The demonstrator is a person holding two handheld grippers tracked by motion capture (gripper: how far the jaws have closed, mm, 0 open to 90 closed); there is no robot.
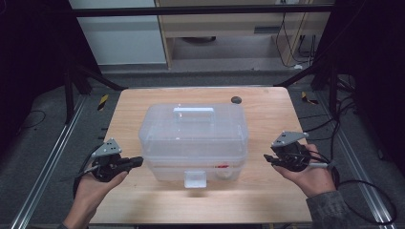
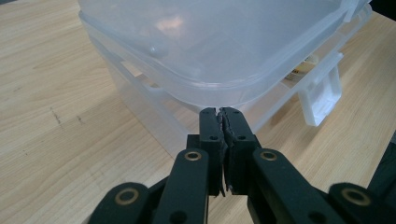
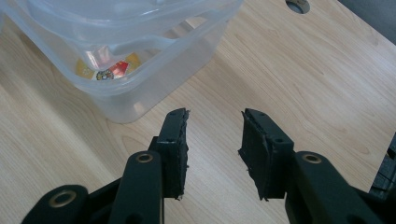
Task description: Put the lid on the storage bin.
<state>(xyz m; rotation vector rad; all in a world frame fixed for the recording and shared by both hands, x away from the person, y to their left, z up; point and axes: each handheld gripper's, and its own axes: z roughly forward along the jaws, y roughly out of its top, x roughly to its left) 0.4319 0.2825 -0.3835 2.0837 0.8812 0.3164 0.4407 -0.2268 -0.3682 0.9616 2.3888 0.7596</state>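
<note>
A clear plastic storage box (image 1: 193,138) with a lid, a top handle (image 1: 193,113) and a front latch (image 1: 195,179) stands in the middle of the wooden table (image 1: 267,191). My left gripper (image 1: 138,161) is shut with nothing in it, its tips just off the box's left front corner (image 2: 210,95). My right gripper (image 1: 268,159) is held to the right of the box, jaws open with bare table between them (image 3: 215,135). Through the box's wall (image 3: 112,70) I see small red and yellow items inside.
A round hole (image 1: 236,99) lies in the table near its far right edge. Metal frame rails run along both sides of the table, and cables trail on the floor at the right. Bare tabletop lies in front of and beside the box.
</note>
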